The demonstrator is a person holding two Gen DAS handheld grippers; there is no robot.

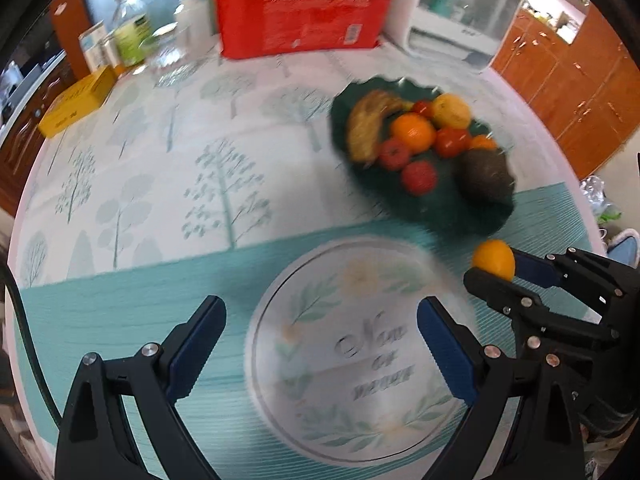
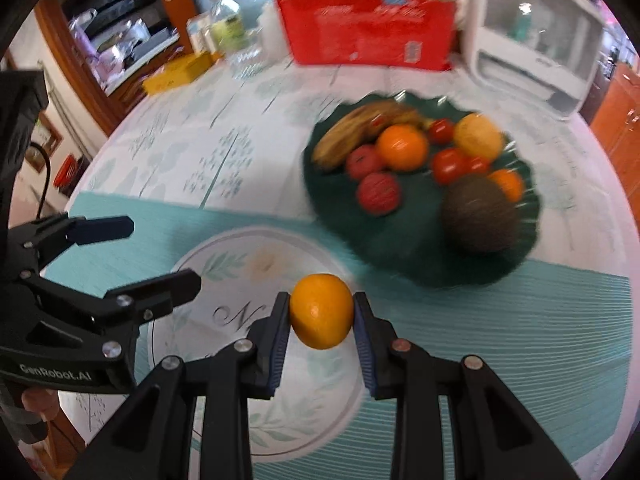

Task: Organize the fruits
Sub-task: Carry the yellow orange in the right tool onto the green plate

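My right gripper [image 2: 321,312] is shut on a small orange [image 2: 321,311] and holds it above the near edge of a white floral plate [image 2: 240,264]. In the left wrist view the same orange [image 1: 494,259] sits between the right gripper's fingers [image 1: 496,280] at the right. My left gripper [image 1: 320,320] is open and empty over the white plate [image 1: 360,380]. A dark green dish [image 2: 400,240] behind holds a banana [image 2: 356,132], oranges, red fruits, a yellow fruit and an avocado [image 2: 480,216]; it also shows in the left wrist view [image 1: 472,220].
A red package [image 1: 300,20] and a white appliance [image 1: 460,12] stand at the table's back. Bottles, a glass jar [image 1: 168,48] and a yellow box [image 1: 76,100] are at the back left. Wooden cabinets [image 1: 580,92] lie to the right.
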